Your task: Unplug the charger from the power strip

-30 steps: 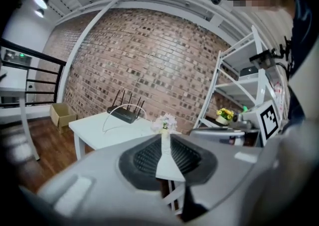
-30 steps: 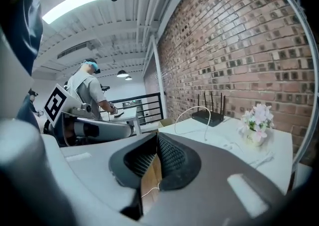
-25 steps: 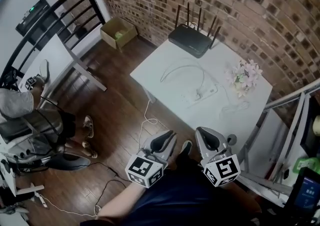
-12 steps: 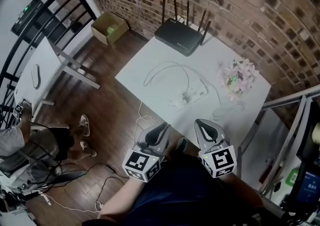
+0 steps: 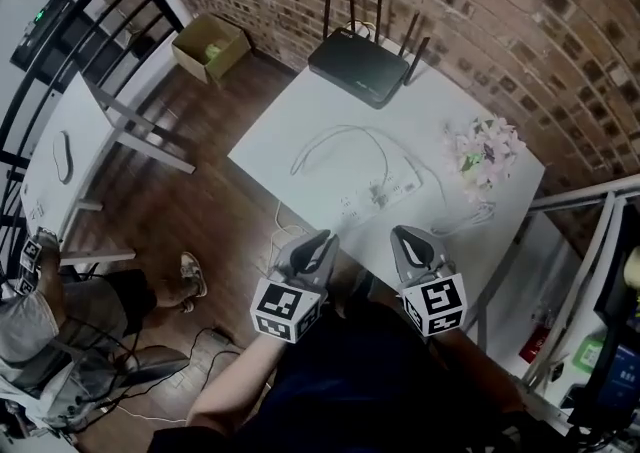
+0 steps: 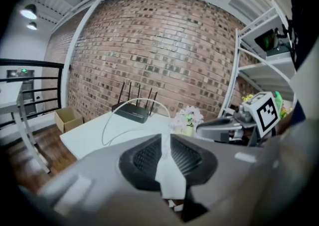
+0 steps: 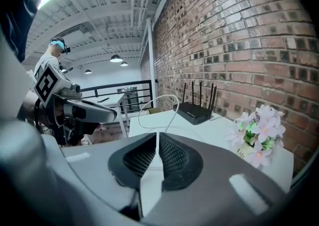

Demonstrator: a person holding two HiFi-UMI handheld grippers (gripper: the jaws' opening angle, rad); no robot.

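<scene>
A white power strip (image 5: 378, 198) lies near the front of the white table (image 5: 290, 111). A small white charger (image 5: 379, 189) is plugged in at its middle, and its white cable (image 5: 340, 131) loops toward the back. Both grippers hover side by side just short of the table's near edge, apart from the strip. The left gripper (image 5: 318, 238) (image 6: 165, 137) has its jaws slightly parted with nothing between them. The right gripper (image 5: 405, 234) (image 7: 157, 137) is shut and empty. Each gripper shows in the other's view, the right gripper (image 6: 224, 129) and the left gripper (image 7: 79, 110).
A black router (image 5: 362, 66) with antennas stands at the table's back and a pot of pale flowers (image 5: 483, 144) at its right. Brick wall behind. Metal shelving (image 5: 590, 201) stands right, a white desk (image 5: 70, 141) and cardboard box (image 5: 210, 46) left, and a seated person (image 5: 40, 311) lower left.
Both grippers have moved forward and down to the table's near edge. The table and power strip now sit closer under them. Neither jaw opening has changed.
</scene>
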